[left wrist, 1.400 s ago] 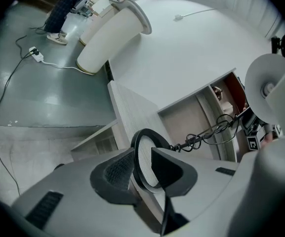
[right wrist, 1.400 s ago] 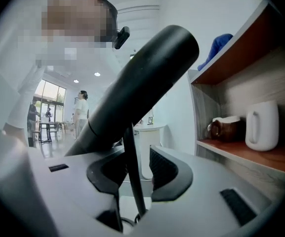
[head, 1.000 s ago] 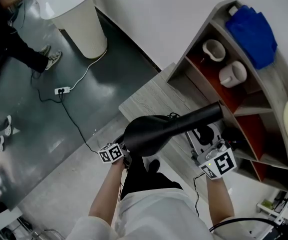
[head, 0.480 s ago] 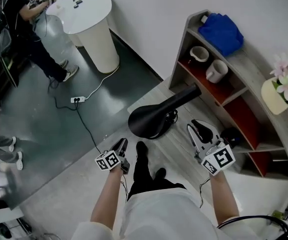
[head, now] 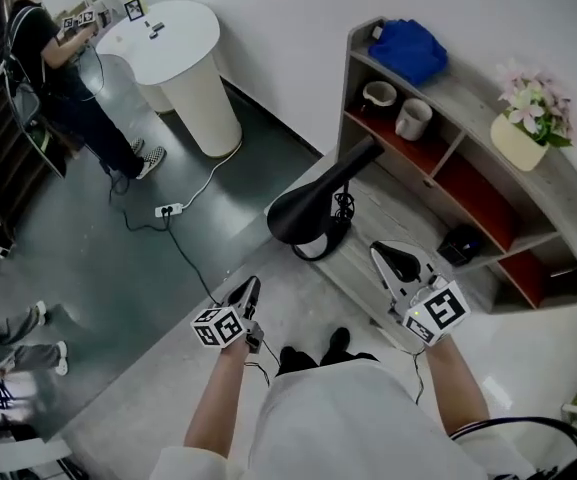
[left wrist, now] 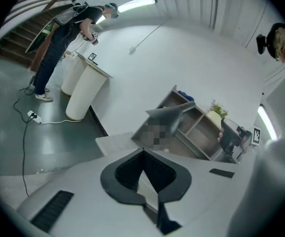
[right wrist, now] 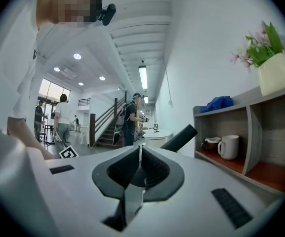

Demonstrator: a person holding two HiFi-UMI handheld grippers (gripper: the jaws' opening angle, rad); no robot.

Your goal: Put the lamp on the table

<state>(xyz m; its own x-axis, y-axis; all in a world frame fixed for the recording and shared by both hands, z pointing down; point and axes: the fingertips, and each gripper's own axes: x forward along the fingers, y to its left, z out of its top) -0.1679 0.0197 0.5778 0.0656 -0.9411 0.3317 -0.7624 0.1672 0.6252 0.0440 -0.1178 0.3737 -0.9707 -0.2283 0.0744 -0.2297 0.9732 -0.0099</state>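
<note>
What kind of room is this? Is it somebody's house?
Probably not a house: it looks like a big office hall or lab. A staircase rises behind, a person stands at a round white table, and a shelf holds mugs and flowers.

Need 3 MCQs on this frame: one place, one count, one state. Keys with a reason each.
1. Where is the lamp?
A) on the wooden table
B) on the floor
C) on the top shelf

2. How many mugs are in the shelf unit?
A) one
B) two
C) four

3. The left gripper is:
A) shut on the lamp
B) wide open
C) shut, empty

Key:
1 A, it sits on the table.
2 B, two stand side by side.
3 C, jaws together with nothing between.
</note>
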